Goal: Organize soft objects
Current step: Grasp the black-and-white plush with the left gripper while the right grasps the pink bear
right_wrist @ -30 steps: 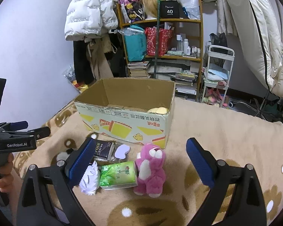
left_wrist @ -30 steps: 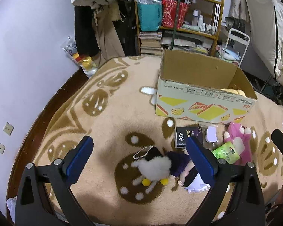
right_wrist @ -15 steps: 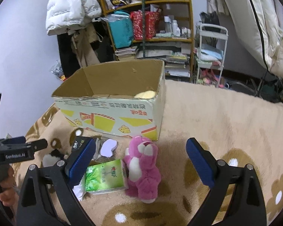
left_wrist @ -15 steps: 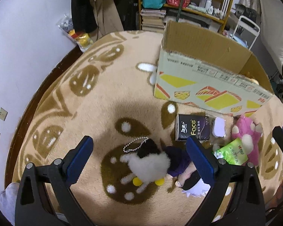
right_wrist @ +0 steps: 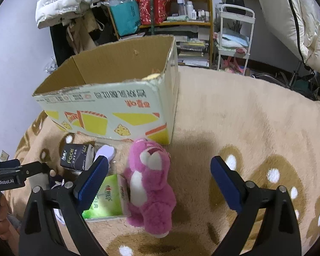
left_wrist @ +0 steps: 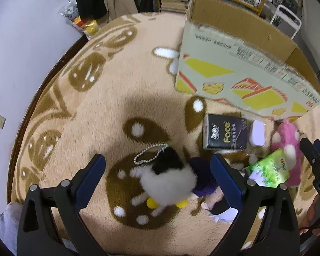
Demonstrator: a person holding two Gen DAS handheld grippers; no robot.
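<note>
Our left claw (left_wrist: 157, 176) hangs wide open above a beige and brown carpet (left_wrist: 117, 106), its blue pads spread to either side of a white and black fluffy toy (left_wrist: 168, 181) with yellow feet and a bead chain. Nothing is gripped. Just right of that toy, partly under the claw's right finger, lies a doll in dark purple (left_wrist: 202, 183). Ahead and to the right of the claw sit a black tissue pack (left_wrist: 224, 134), a small pale lilac pad (left_wrist: 258, 133), a green tissue pack (left_wrist: 271, 171) and a pink bear (left_wrist: 288, 145).

Our right claw (right_wrist: 159, 180) is likewise spread wide and empty. The pink bear (right_wrist: 151, 183) lies on its back between its fingers, nearer the left one, touching the green tissue pack (right_wrist: 104, 200) on the claw's left side. Past that finger we see the black tissue pack (right_wrist: 74, 157) and the lilac pad (right_wrist: 105, 151).

Beyond both claws stands an open cardboard box (right_wrist: 117, 111), printed with yellow shapes; something pale yellow (right_wrist: 152, 76) peeks over its rim. At the far left of the right-hand view, a hand (right_wrist: 2, 211) holds the left tool. Shelves (right_wrist: 160, 6) crowd the back wall.
</note>
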